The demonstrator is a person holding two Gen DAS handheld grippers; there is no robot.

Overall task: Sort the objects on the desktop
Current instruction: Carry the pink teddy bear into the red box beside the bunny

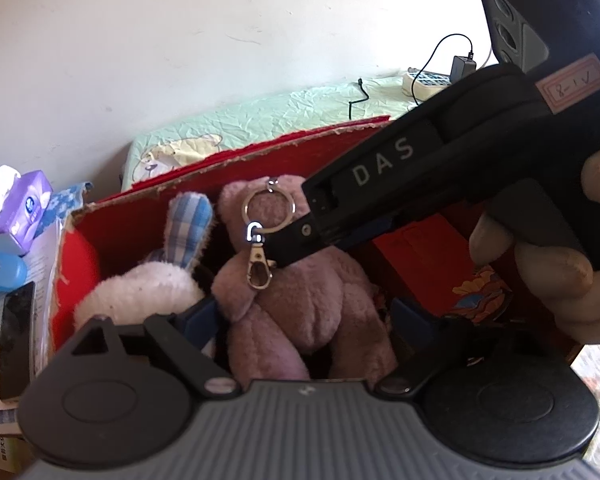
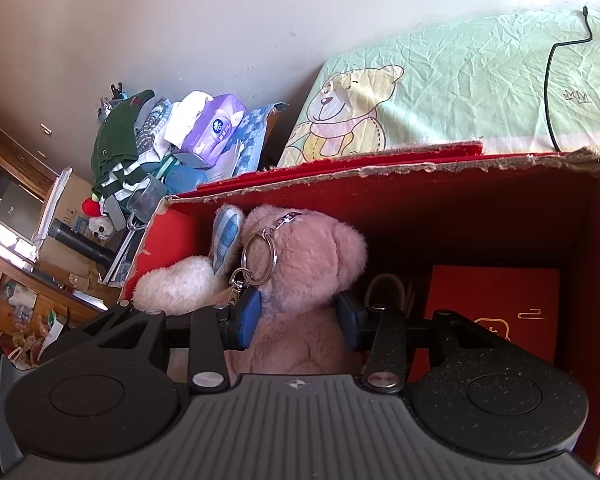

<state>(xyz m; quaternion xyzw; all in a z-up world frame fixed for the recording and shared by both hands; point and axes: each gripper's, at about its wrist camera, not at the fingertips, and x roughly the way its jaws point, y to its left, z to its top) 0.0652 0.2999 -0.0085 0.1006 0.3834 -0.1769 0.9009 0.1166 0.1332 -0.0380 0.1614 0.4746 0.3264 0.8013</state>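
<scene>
Left wrist view: nearest the lens, the left gripper is seen with its blue pads spread wide either side of the pink plush bear, nothing being clamped. The bear lies inside the red cardboard box, beside a white plush rabbit. The right gripper, held in a hand, is reached in toward the bear's key ring; its jaws cannot be judged from here. Right wrist view: the right gripper is shown with both pads pressed against the bear, which is held within the box next to a red booklet.
</scene>
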